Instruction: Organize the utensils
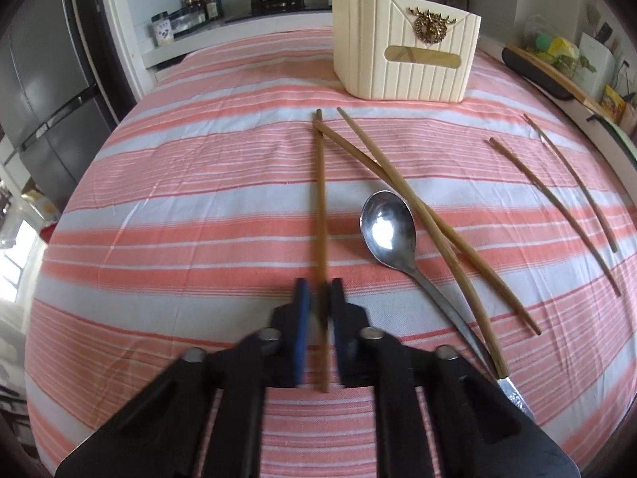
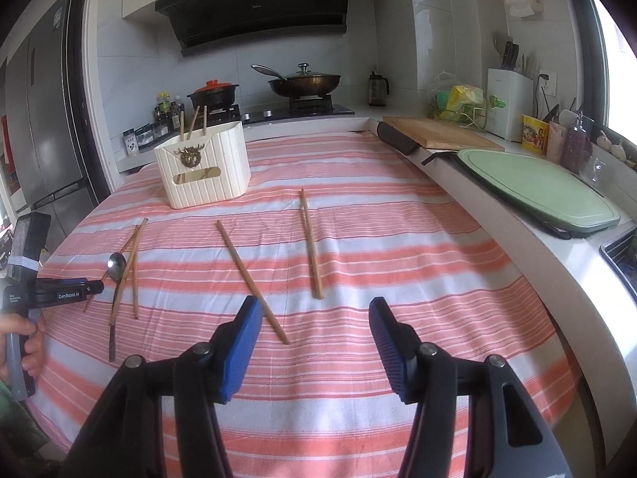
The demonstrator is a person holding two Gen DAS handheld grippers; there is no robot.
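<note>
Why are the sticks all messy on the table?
Two chopsticks lie crossed beside the spoon, and two more lie scattered apart. They belong in the cream holder. The left gripper has closed on one chopstick.

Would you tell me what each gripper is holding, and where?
The left gripper pinches a chopstick near its near end; the right gripper holds nothing.

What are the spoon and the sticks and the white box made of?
The spoon looks like polished metal: it mirrors the light. The chopsticks look like wood or bamboo, brown and matte. The ribbed cream holder is probably plastic, though it could be ceramic, with a gold-coloured ornament.
</note>
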